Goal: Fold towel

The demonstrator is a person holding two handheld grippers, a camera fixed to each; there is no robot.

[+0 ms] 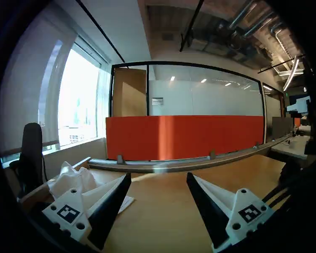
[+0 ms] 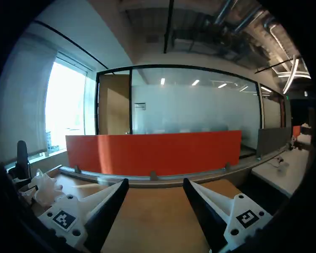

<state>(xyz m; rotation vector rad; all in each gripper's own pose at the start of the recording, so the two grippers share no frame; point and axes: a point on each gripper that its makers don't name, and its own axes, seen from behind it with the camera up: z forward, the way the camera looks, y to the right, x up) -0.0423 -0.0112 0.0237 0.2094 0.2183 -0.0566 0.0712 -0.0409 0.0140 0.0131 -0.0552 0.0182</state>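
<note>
towel (image 1: 69, 179): white, crumpled in a loose heap and not folded. it lies on the desk near the edge on the window side, toward the far corner; in the right gripper view (image 2: 44, 187) it sits at that same edge, well apart from both grippers.

glass wall (image 1: 204, 97): dark-framed and frosted, across the back of the room, with a wooden door panel at its window end.

window (image 1: 78, 105): tall and bright, along the side of the room where the towel lies.

orange partition (image 1: 183, 137): a long low screen standing along the far edge of the desk.

desk (image 1: 166, 211): light wood, carrying the towel; bare wood shows between the fingers of each gripper.

white desk (image 1: 293, 145): a second surface past the wooden desk's edge on the side away from the window.

chair (image 1: 31, 154): black high back, just off the window-side edge, behind the towel.

left gripper (image 1: 158, 174): white fingers with black inner faces, spread wide, grasping nothing, raised above the desk and facing the partition.

right gripper (image 2: 155, 180): same build, fingers likewise parted and released, nothing between them.

flat white piece (image 1: 126, 203): lies on the desk just beside the left gripper's window-side finger; paper or cloth, cannot tell.
</note>
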